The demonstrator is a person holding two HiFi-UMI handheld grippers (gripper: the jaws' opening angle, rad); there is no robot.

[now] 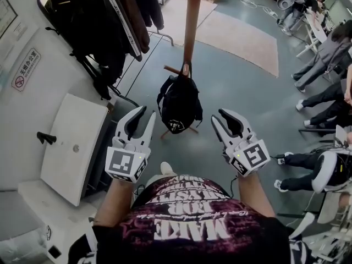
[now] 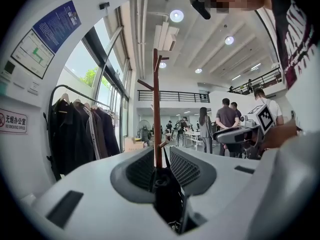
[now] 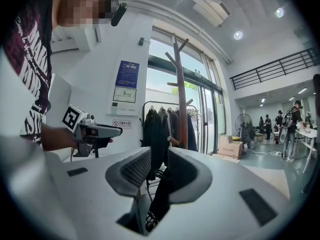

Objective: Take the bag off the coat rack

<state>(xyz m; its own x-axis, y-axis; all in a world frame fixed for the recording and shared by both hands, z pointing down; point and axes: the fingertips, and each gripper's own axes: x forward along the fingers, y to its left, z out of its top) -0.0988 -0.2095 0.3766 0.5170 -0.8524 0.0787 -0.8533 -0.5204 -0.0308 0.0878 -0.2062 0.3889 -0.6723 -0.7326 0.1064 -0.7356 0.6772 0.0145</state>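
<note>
1. My head camera looks steeply down from above.
2. Cameras on my left gripper (image 1: 149, 111) and right gripper (image 1: 216, 115) sit close behind my jaws, looking forward.
3. All three see the bag (image 1: 179, 104) and coat rack (image 1: 192, 21).

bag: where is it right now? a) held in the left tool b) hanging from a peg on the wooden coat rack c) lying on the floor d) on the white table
B: the bag hangs from a low peg of the coat rack, while the left tool and right tool are open, short of it.
</note>
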